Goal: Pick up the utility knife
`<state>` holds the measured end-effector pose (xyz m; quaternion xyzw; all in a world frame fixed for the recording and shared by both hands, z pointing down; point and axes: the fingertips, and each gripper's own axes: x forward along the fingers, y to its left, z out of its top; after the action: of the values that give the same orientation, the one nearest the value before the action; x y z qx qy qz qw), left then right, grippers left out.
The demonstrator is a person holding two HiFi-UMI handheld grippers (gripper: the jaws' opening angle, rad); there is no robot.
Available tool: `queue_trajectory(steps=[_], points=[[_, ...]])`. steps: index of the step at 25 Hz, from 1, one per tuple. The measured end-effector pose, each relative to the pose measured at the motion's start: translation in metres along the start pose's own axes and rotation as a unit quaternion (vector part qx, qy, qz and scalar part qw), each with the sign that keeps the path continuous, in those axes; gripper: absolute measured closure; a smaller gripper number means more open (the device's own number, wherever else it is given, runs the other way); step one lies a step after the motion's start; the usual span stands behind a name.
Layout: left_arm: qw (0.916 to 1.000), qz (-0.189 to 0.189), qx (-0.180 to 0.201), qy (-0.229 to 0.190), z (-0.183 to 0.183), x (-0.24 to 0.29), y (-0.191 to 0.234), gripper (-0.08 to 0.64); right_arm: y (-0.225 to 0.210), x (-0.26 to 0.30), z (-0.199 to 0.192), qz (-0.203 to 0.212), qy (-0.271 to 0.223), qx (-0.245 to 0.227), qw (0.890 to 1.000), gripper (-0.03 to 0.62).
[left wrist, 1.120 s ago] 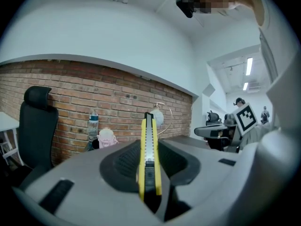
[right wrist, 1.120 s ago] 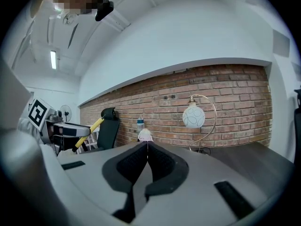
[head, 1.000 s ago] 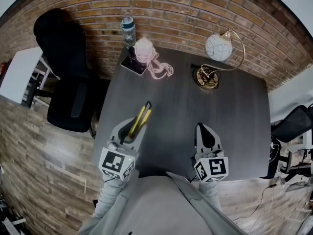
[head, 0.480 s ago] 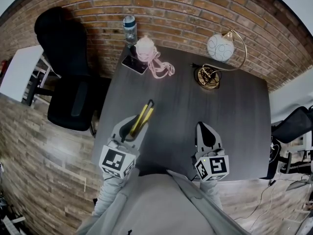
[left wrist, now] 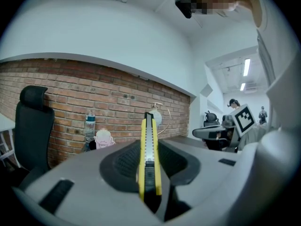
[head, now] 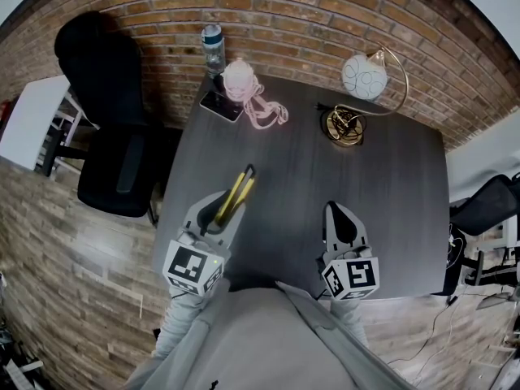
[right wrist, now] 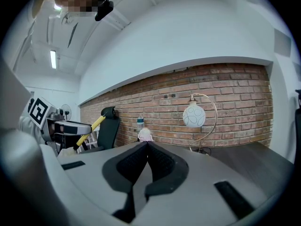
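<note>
A yellow and black utility knife [head: 236,192] is clamped in my left gripper [head: 221,210], held above the near left part of the dark table [head: 390,177]. In the left gripper view the knife [left wrist: 148,154] stands on edge between the two dark pads and sticks out past the tips toward the brick wall. My right gripper [head: 340,220] hovers at the near right of the table, its jaws closed together with nothing between them [right wrist: 146,147]. From the right gripper view the knife [right wrist: 89,128] shows at the left, slanting up out of the other gripper.
A globe lamp on a gold base [head: 357,96] stands at the far right of the table. A pink figure with a cord [head: 244,88], a phone [head: 223,106] and a water bottle [head: 213,49] sit at the far left. A black office chair [head: 110,120] stands left of the table.
</note>
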<state>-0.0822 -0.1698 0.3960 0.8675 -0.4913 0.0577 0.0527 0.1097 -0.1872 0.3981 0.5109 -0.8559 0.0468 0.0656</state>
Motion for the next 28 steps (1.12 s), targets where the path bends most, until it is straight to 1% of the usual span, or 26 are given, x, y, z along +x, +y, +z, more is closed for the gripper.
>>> queue_trajectory(steps=[14, 28], points=[[1.0000, 0.007, -0.003, 0.003, -0.0028, 0.0013, 0.0015, 0.436, -0.0006, -0.0006, -0.0065, -0.003, 0.006, 0.009, 1.000, 0.575], [1.0000, 0.001, -0.001, 0.008, -0.0062, 0.0051, 0.0001, 0.436, -0.0029, 0.0009, -0.0087, -0.003, 0.010, 0.010, 1.000, 0.575]])
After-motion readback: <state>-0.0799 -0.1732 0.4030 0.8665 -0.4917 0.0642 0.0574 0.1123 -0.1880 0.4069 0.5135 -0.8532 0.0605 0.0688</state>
